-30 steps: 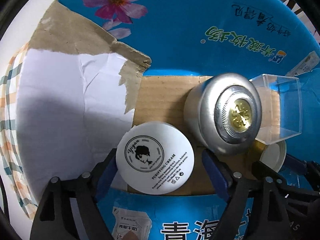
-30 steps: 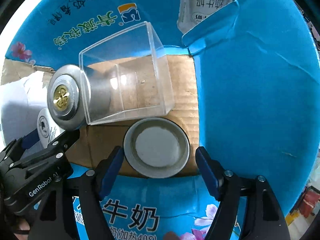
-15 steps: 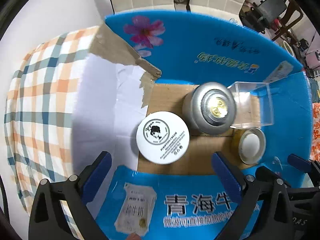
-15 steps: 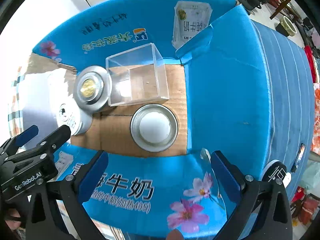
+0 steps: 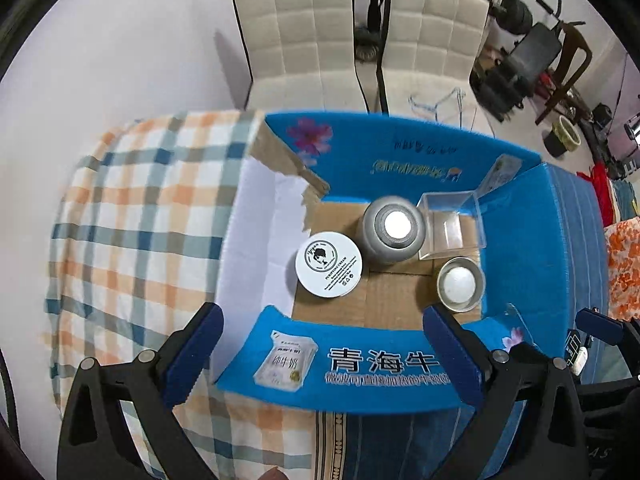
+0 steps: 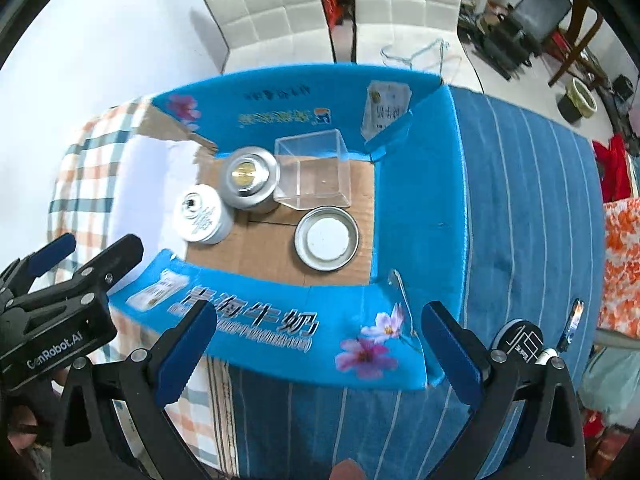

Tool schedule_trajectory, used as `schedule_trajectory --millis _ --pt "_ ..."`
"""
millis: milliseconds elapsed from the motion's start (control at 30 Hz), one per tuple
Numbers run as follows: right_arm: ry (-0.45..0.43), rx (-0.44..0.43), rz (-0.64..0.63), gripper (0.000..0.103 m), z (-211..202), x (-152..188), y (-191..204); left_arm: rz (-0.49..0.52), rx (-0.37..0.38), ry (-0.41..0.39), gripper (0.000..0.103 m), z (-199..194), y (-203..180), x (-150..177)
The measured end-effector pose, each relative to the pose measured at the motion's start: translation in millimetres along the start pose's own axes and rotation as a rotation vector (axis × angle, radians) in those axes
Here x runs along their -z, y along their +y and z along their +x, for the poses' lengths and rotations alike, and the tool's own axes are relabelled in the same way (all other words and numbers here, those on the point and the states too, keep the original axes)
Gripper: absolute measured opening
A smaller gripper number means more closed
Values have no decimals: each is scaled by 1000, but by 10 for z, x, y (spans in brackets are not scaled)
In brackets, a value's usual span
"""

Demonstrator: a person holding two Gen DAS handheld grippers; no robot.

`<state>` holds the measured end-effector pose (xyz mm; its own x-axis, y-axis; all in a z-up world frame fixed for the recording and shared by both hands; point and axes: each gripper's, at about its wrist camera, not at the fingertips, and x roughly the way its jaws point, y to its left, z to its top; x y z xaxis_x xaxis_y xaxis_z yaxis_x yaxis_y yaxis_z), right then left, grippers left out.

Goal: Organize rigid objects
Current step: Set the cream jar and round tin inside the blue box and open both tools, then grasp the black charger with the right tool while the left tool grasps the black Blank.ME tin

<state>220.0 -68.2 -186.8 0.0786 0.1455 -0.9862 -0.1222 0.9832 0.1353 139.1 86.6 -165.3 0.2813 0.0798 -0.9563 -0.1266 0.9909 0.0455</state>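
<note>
An open blue cardboard box (image 5: 420, 160) (image 6: 416, 216) holds a white cream jar (image 5: 329, 263) (image 6: 202, 218), a silver canister (image 5: 394, 228) (image 6: 250, 180), a clear plastic cube (image 5: 450, 224) (image 6: 316, 172) and a shallow metal tin (image 5: 460, 283) (image 6: 326, 237). All rest on the box's brown floor. My left gripper (image 5: 328, 356) hangs open high above the box's near wall, holding nothing. My right gripper (image 6: 320, 354) is open too, above the near wall further right. The left gripper's body (image 6: 60, 312) shows at the lower left of the right wrist view.
The box sits on a table with a checked cloth (image 5: 132, 216) to the left and a blue striped cloth (image 6: 520, 216) to the right. Two pale padded chairs (image 5: 360, 36) stand behind. A small dark round item (image 6: 520, 338) lies on the striped cloth near my right fingers.
Both grippers have risen well up and away from the box, and their jaws have widened. The cream jar and the tin stay where they were on the box floor.
</note>
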Motion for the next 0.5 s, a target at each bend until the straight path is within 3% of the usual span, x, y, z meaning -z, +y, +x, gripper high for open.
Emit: schedule_trajectory --millis 500 --pt "-145 -82 -21 103 -991 446 -84 -6 6 -176 103 -1067 -100 272"
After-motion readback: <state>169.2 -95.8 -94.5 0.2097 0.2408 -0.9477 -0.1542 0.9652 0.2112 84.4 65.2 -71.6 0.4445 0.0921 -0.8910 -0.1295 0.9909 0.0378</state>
